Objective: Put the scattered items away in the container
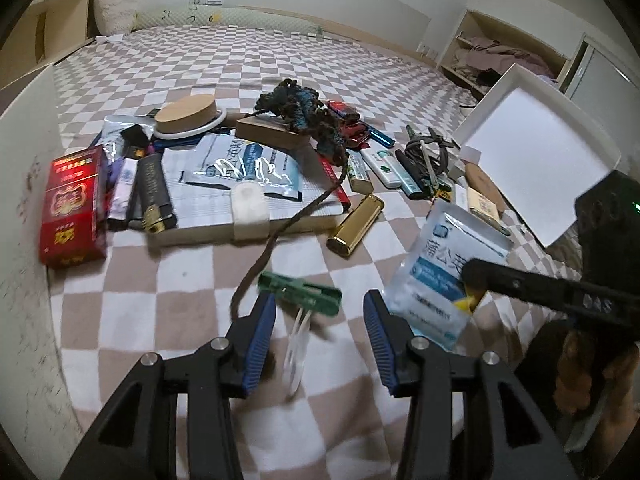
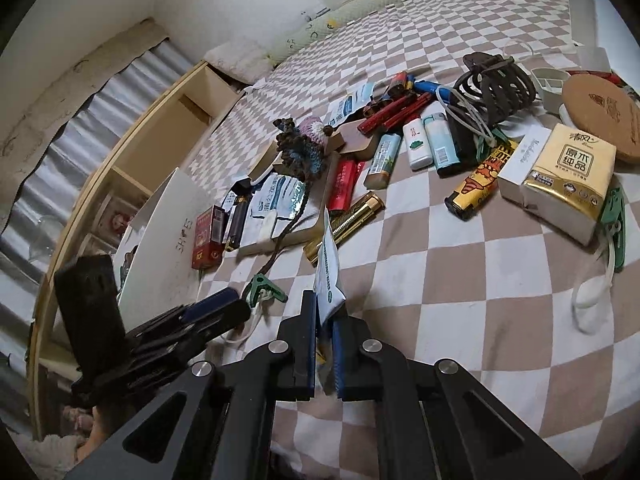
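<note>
- Gripping a blue-and-white sachet (image 2: 329,280) by its lower edge, the right gripper (image 2: 323,318) has its pads clamped tight on the packet, which stands up off the checkered blanket (image 2: 460,280).
- Over on the other side, the left gripper (image 1: 320,320) is spread apart with nothing pinched; a green clip (image 1: 299,289) with a pale loop hanging from it sits between the blue pads, blurred, and I judge it loose rather than held.
- Landmark for everything: the white container (image 1: 532,160), propped on its side. It looks almost bare inside from here, so by my reckoning hardly any tidying is done.
- Just in front of the container lie a round cork coaster (image 1: 486,186) and a dark tangle of cord (image 1: 428,150).
- Farther from the container, the main heap: a gold lighter (image 1: 356,220), a black lighter (image 1: 154,196), a red cigarette pack (image 1: 74,204), a crocheted blue-brown piece (image 1: 304,114) with a long tail, and more sachets on a notebook (image 1: 248,208).
- From the right wrist view, a yellow tissue pack (image 2: 568,176), a white box (image 2: 520,164) and a second green clip (image 2: 614,220) also wait on the blanket; where they sit relative to the container I cannot tell.
- Verdict so far: early going, one packet in hand, nearly the whole scatter left.
</note>
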{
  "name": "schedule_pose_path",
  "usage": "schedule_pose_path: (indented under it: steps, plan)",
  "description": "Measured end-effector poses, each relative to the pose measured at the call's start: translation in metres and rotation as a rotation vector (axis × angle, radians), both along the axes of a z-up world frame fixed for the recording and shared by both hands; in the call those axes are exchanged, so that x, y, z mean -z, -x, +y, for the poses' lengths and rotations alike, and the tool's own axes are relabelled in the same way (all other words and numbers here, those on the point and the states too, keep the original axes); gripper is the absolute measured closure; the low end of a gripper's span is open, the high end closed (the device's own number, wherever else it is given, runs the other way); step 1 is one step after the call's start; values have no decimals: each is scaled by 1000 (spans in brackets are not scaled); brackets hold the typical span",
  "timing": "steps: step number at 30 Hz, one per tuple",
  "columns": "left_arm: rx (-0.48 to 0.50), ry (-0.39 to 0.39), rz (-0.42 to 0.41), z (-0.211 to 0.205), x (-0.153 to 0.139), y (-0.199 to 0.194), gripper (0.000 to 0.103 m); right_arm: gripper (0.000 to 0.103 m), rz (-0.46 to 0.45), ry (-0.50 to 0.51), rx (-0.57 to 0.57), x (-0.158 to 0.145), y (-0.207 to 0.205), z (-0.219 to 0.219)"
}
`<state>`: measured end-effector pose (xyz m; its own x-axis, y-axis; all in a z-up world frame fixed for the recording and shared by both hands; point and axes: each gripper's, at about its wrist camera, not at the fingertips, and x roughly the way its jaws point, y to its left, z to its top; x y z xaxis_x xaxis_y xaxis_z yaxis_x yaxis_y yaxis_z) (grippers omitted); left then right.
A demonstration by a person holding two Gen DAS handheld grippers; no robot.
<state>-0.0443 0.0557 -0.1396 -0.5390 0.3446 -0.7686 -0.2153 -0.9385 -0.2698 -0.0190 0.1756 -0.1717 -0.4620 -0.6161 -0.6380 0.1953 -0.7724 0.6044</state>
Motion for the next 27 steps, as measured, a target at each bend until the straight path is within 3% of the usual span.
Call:
schedule_pose_path:
  steps: [7, 9, 11, 16, 27]
  plan:
    - [-73, 27, -59, 5, 17, 18, 58, 95, -8, -2, 7, 5, 1, 2]
    - [-85, 24, -54, 2, 18, 18, 65, 95, -11, -1, 8, 6, 1, 3]
    - [-90, 34, -50, 0, 18, 18, 81, 95, -13, -2, 9, 7, 1, 3]
    - [-101, 21, -45, -11, 15, 13, 91, 95, -18, 2, 12, 9, 2, 5]
    - [-114, 9, -25, -24, 3, -4, 91, 95, -6, 4, 20, 1, -3, 3]
